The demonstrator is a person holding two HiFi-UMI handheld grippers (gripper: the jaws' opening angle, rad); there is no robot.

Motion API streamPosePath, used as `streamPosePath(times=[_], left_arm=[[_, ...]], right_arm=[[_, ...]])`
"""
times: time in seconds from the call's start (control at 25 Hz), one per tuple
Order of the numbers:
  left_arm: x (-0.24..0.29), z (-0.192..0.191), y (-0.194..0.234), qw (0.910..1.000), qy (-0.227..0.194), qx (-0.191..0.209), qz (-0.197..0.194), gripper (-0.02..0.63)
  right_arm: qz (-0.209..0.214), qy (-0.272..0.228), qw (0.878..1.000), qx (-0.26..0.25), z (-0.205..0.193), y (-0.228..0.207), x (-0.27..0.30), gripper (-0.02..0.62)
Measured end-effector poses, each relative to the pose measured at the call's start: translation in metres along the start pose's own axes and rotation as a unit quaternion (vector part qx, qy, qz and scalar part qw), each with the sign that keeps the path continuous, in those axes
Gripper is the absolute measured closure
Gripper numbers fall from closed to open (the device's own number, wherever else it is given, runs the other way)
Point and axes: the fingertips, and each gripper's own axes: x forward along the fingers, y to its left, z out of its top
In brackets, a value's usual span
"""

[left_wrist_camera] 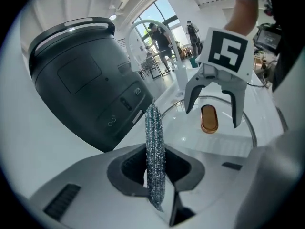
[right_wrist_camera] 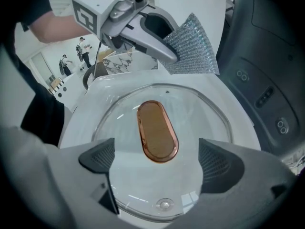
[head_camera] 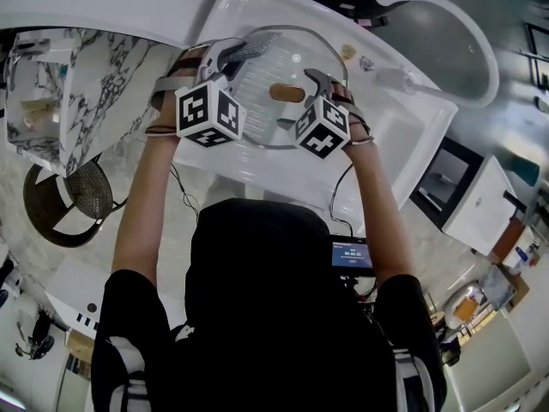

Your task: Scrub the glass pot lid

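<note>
While I leaned over the white counter (head_camera: 403,136), the glass pot lid (head_camera: 271,120) lay flat on it straight ahead of me, its oval copper-coloured handle (head_camera: 287,92) facing up at the middle. My left gripper (left_wrist_camera: 155,187) had its fingers pressed together on a silvery, sparkly scrub cloth (left_wrist_camera: 154,128). The cloth stood up on edge out of the pinch and reached toward the rim of the lid. In the right gripper view it fanned out beyond the left fingertips, over the far edge of the glass. Whether it touched the glass I could not tell.

My right gripper (right_wrist_camera: 157,163) had its fingers spread wide with nothing clamped between them. Looking along them, the handle sat in the gap beyond the pads. In the left gripper view the two tips came down at the glass on either side of that handle, though I could not tell whether they pressed on the lid.

A big dark grey appliance (left_wrist_camera: 81,80) with small round buttons stood just beside the lid, on the cloth's side. Off to my left was a marble-patterned worktop (head_camera: 94,84). Well away, by bright windows, a few people (left_wrist_camera: 159,37) were standing.
</note>
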Motion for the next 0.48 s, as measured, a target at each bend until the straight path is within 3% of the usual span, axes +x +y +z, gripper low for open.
streamPosePath(times=[0.48], left_arm=[[0.021,-0.01,-0.014,0.997,0.02,0.071,-0.022,0.535]], right_arm=[[0.0,-0.001,1.0,0.0,0.0,0.0,0.0,0.1]])
